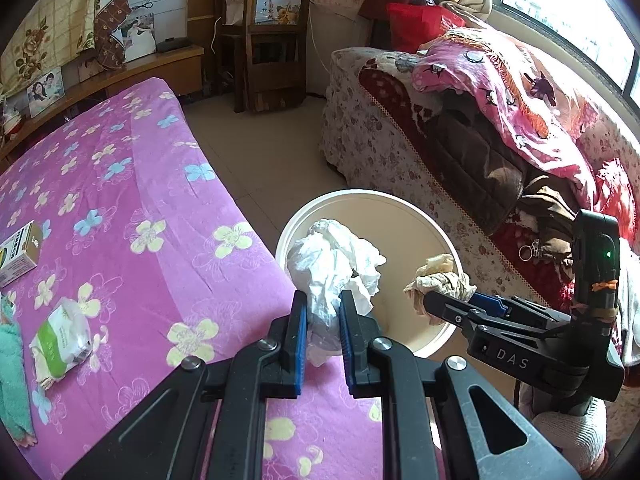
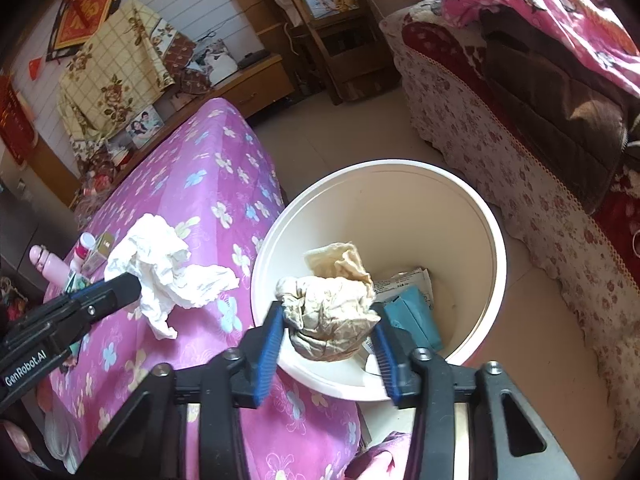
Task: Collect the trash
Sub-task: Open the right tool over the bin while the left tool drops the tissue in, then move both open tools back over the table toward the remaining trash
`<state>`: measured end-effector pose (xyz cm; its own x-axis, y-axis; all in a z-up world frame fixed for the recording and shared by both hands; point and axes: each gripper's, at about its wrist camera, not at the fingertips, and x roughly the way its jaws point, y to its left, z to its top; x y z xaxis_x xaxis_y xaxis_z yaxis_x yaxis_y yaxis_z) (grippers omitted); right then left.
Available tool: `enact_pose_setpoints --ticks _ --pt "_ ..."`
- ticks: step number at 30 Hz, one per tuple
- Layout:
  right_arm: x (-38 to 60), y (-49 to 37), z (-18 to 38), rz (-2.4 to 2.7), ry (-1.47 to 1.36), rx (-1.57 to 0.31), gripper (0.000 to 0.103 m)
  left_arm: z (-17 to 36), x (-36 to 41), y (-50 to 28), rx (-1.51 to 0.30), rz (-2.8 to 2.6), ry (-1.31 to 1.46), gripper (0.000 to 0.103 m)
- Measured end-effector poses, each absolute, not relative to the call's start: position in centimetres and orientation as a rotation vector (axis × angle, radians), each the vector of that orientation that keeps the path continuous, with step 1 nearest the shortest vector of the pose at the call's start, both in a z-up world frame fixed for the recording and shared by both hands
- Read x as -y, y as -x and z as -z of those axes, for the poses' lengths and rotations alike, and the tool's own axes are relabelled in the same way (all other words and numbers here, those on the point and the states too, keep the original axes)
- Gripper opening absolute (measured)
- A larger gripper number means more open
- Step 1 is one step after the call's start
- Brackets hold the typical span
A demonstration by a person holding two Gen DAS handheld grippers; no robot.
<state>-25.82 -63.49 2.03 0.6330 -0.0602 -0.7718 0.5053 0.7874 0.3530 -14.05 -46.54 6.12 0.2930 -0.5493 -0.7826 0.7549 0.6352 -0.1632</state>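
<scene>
Far to the left of the left tool (image 1: 323, 312), a small box (image 1: 19, 253) and a green and white tissue pack (image 1: 62, 338) lie on the pink flowered bed (image 1: 132, 184). The left tool is squeezed shut on a crumpled white tissue (image 1: 334, 268), right at the bed's edge and beside the near rim of the white bin (image 1: 362, 196). To its right, the right tool (image 2: 328, 320) grips a crumpled tan paper wad (image 2: 330, 320) over the open bin, inside the near rim. Under that wad, a teal packet (image 2: 416, 318) and a printed wrapper (image 2: 404, 284) lie at the bottom. Bare tiled floor (image 1: 260, 148) runs beyond the bin, between the bed and the flowered sofa (image 1: 384, 148) on the right.
</scene>
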Motion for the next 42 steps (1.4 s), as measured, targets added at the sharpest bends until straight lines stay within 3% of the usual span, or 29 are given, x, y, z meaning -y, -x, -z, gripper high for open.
enact_pose_setpoints --ticks 5,9,15,30,42 --pt "64.3 25.9 -1.7 0.366 -0.635 -0.837 0.059 -6.0 46.9 14.2 -0.916 0.903 -0.260 0.017" --pt "64.7 26.2 -1.4 0.371 -0.666 -0.841 0.059 -5.7 46.8 14.0 -0.926 0.907 -0.254 0.031" --pt "64.5 26.7 -1.7 0.370 -0.670 -0.832 0.059 -5.4 45.9 13.3 -0.942 0.892 -0.227 0.041" --pt "60.4 25.1 -3.1 0.307 -0.600 -0.852 0.059 -6.3 41.4 13.3 -0.908 0.821 -0.211 0.046" --pt "54.1 22.2 -4.9 0.213 -0.526 -0.865 0.059 -7.5 33.2 11.9 -0.888 0.708 -0.163 0.050"
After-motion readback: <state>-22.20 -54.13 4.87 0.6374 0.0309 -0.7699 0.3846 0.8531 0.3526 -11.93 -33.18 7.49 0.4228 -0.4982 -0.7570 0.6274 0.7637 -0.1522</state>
